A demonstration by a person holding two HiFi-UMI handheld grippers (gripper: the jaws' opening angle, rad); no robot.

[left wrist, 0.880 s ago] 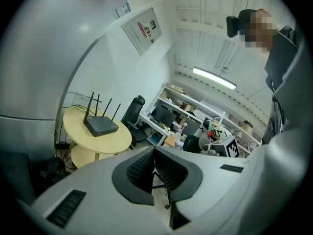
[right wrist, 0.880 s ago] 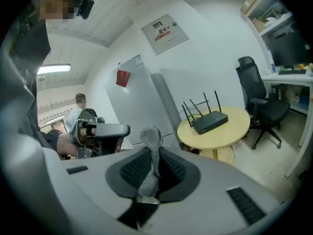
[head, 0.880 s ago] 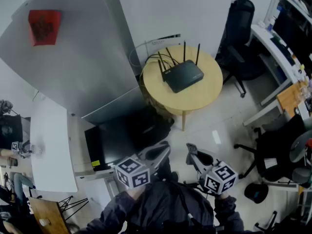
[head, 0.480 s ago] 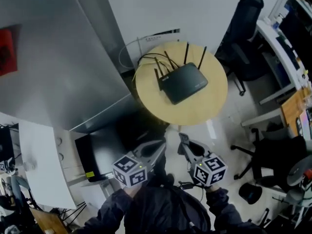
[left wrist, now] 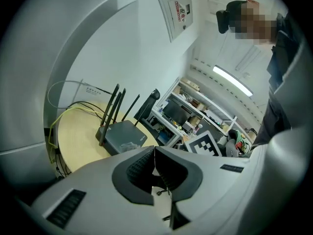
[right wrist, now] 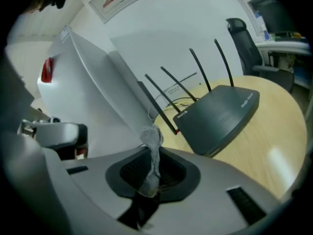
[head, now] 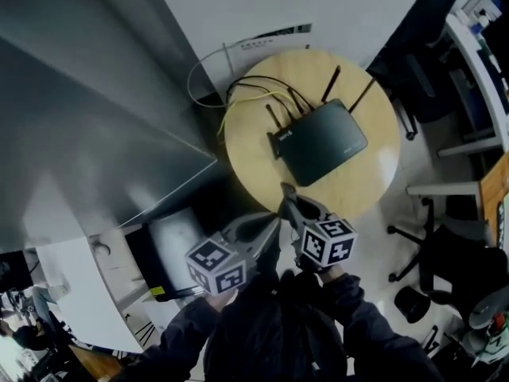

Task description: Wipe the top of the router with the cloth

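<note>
Router (head: 322, 142) lies flat on the round wooden table (head: 374, 185), and its thin sticks point to the far side. The right gripper (right wrist: 152, 153) pinches a small grey cloth (right wrist: 152, 137) between its jaws. It is by the near edge of the table, apart from the router. The left gripper (left wrist: 154, 153) sits just left of it, its jaws pressed together with nothing between them.
</note>
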